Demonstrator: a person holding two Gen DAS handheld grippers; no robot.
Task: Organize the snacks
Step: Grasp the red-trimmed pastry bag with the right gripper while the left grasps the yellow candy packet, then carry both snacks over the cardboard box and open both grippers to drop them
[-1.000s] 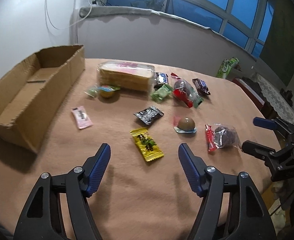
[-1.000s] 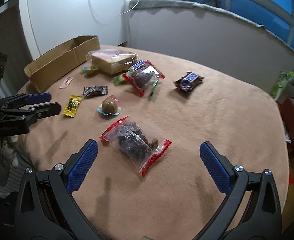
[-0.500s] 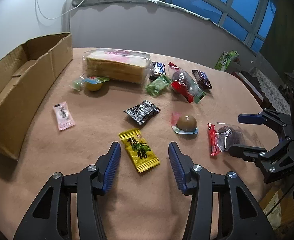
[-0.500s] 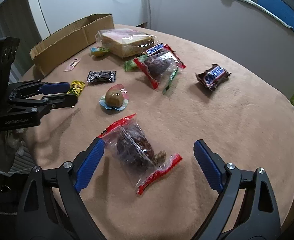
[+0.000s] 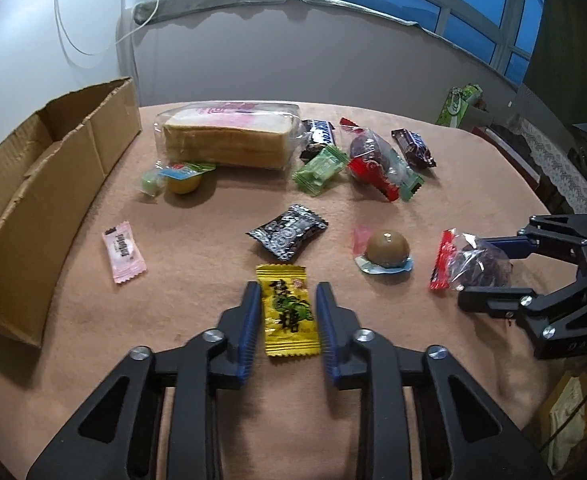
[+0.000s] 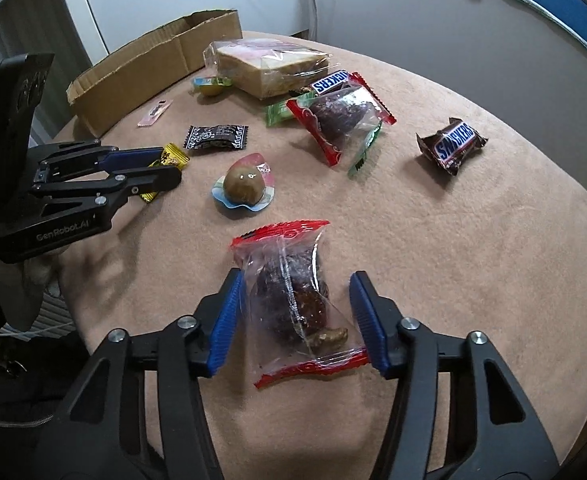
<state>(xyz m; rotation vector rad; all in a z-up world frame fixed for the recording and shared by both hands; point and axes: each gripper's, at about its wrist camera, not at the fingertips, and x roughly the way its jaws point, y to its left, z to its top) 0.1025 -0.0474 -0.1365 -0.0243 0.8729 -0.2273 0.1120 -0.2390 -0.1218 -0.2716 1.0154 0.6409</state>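
A yellow candy [image 5: 289, 312] lies on the tan tablecloth between the blue pads of my left gripper [image 5: 287, 292]. Its jaws are closing, and both pads meet the wrapper's long edges. From the right wrist view, the left gripper [image 6: 169, 166] sits low at the left with the yellow candy [image 6: 175, 156] poking out of it. My right gripper [image 6: 296, 278] straddles a clear red-edged bag of dark snack [image 6: 289, 292]. Its jaws are closing too; the left pad grazes the bag and a gap shows on the right. The right gripper [image 5: 477, 272] and the bag [image 5: 473, 264] show at the right of the left wrist view.
An open cardboard box [image 5: 53, 184] lies at the left edge. Bagged bread [image 5: 229, 140], a jelly cup [image 5: 181, 178], green candy [image 5: 319, 168], black candy [image 5: 287, 232], pink candy [image 5: 123, 256], a wrapped brown egg [image 5: 385, 248], a second red bag [image 6: 337, 116] and a Snickers [image 6: 451, 144] are scattered about.
Both grippers came forward and down over their snacks. The left jaws narrowed from wide apart onto the yellow candy. The right jaws narrowed around the red-edged bag.
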